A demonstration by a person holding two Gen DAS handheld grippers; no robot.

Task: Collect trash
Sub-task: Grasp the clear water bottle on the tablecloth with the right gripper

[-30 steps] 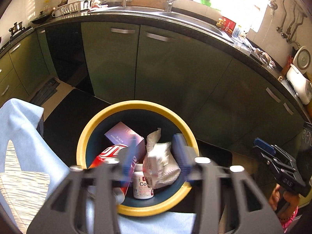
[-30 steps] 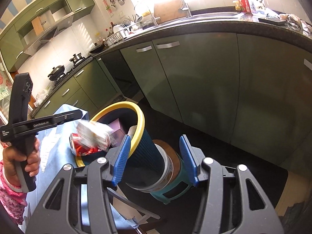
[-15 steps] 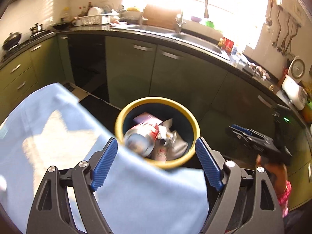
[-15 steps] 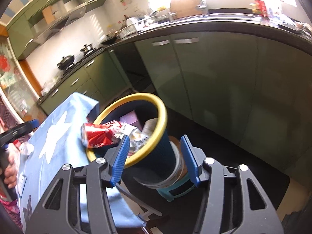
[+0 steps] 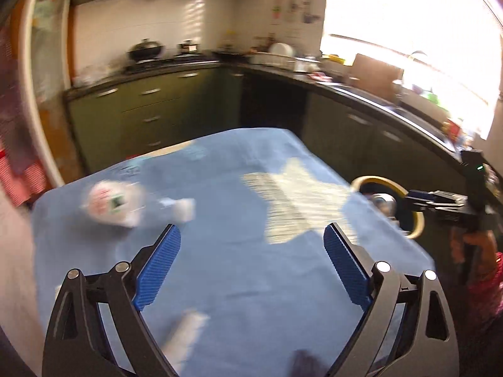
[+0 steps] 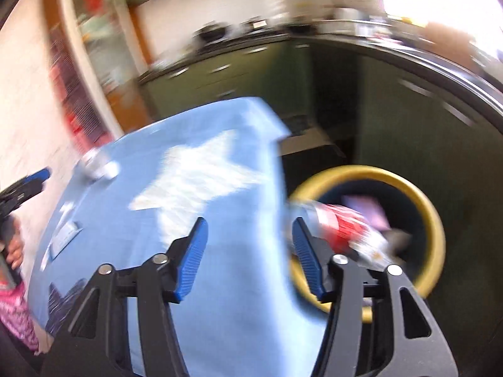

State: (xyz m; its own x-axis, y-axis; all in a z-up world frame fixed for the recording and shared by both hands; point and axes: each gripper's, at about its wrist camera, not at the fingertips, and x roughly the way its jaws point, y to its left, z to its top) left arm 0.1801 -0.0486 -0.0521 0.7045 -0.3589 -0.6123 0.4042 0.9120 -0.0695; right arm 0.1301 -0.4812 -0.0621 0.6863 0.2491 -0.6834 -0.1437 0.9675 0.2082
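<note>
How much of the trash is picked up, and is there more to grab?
Some is done: the yellow-rimmed bin beside the table already holds a red can and other scraps. Nothing is in hand: the left gripper and right gripper are both opening with nothing between their fingers. Still left on the blue tablecloth: a blurry white wad, a small white piece and another white scrap.

Motion blur in both views. Whitish item beyond left fingertip: label unreadable. Pale object between finger bases: unidentifiable. Bin right of the fingers: rim partly behind right finger; contents smeared, red can discernible.
</note>
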